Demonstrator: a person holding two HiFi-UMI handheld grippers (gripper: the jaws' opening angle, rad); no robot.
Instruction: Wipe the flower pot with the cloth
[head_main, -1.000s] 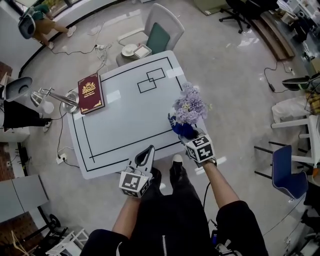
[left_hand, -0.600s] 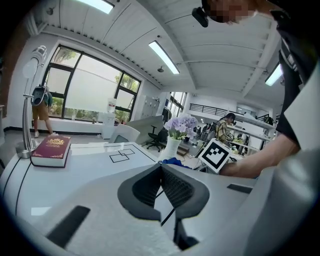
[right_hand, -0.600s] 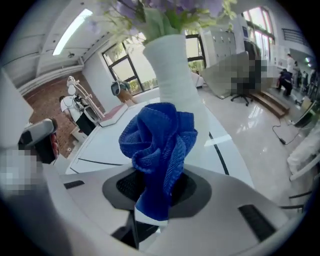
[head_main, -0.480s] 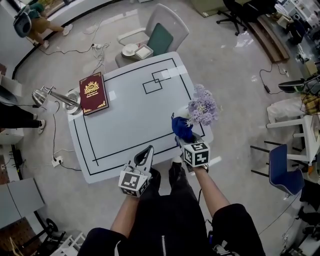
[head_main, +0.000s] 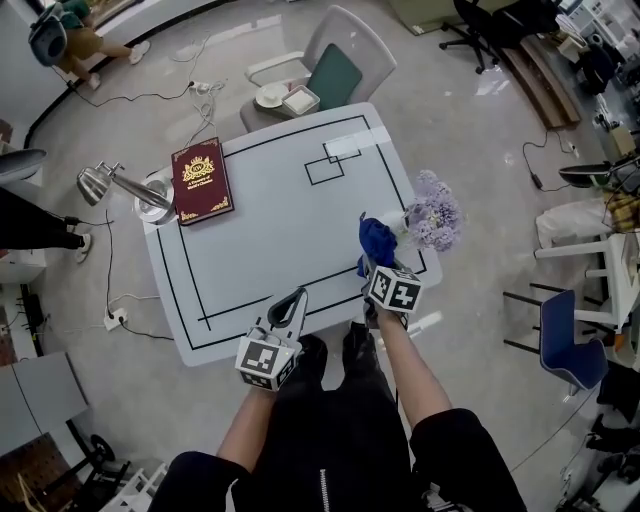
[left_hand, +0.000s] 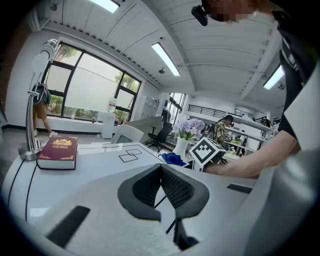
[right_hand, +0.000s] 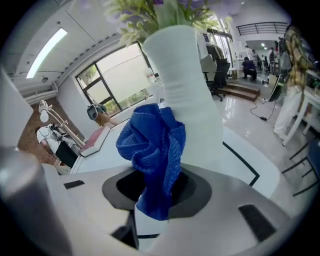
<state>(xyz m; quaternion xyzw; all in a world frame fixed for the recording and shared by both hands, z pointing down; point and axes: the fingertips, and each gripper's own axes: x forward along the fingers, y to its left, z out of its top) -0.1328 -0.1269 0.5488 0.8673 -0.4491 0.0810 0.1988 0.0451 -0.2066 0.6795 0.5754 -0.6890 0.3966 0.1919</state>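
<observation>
Head view: the flower pot (head_main: 402, 226) stands upright near the table's (head_main: 270, 200) right edge, long axis vertical, blooms up. The right gripper (head_main: 377, 262) sits just beside it. Left gripper view: the left gripper (left_hand: 161, 170), well apart from the pot, has jaws together, empty. Right gripper view: jaws are clamped on the cloth (right_hand: 152, 145), which seems to touch the pot; light strokes along its wall should avoid tipping it.

Flower pot (right_hand: 187, 90) at table (head_main: 270, 240) right edge, cloth (head_main: 376, 240) just left; book (head_main: 201, 181) far-left corner, lamp (head_main: 128, 189) beside.

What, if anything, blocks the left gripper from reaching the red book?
Probably nothing: the left gripper, shut and empty, faces bare table up to the book; only the lamp stands beside it.
</observation>
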